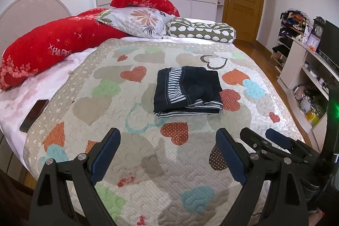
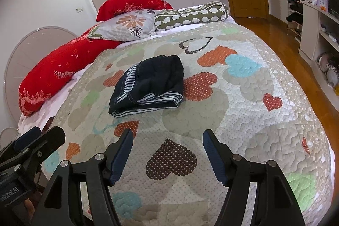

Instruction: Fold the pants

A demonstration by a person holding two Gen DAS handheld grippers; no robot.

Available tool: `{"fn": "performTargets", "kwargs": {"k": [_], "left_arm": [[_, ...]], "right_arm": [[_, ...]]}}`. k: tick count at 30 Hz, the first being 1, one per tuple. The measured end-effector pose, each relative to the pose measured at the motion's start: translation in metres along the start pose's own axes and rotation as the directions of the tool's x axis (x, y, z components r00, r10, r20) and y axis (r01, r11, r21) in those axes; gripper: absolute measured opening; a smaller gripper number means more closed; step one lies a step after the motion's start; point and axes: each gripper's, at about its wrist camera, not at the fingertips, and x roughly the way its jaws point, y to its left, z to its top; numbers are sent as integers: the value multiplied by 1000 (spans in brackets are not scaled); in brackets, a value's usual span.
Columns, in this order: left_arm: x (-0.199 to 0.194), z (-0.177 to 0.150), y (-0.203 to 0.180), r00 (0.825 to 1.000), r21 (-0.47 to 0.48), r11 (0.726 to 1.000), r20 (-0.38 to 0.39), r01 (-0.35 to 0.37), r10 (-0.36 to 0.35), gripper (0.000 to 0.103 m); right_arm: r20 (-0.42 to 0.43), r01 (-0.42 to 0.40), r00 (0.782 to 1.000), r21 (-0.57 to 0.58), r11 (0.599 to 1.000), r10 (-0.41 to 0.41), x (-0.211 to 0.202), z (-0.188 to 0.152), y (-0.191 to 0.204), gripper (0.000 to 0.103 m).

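The dark navy pants (image 1: 187, 91) with a striped lining lie folded into a compact rectangle in the middle of the heart-patterned quilt (image 1: 131, 111); they also show in the right wrist view (image 2: 148, 86). My left gripper (image 1: 168, 135) is open and empty, held above the quilt well short of the pants. My right gripper (image 2: 167, 135) is open and empty, also short of the pants. It shows at the right of the left wrist view (image 1: 264, 137). The left gripper shows at the lower left of the right wrist view (image 2: 38, 137).
Red pillows (image 1: 53, 46), a floral pillow (image 1: 137, 21) and a spotted bolster (image 1: 201, 30) lie at the head of the bed. A phone (image 1: 34, 112) lies at the left edge. White shelves (image 1: 307, 69) stand on the right, across a strip of wooden floor (image 2: 275, 35).
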Motion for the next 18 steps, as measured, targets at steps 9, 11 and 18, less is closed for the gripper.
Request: {"fn": "performTargets", "kwargs": {"k": [9,11,18], "left_arm": [[-14,-3,-1,985,12,993,127,-116,113,91],[-25,-3,-5,966,23,985,199,-172,164,94],[-63,-8,-9,891,16,986,431,-166,143,103]], "right_arm": [[-16,5,1000,-5,1000,-5,6,-5,1,74],[-13,4,1000,-8,1000,-5,6,-5,2,74],[-6,3,1000,-26,1000,-3,4,-7,7,75]]}}
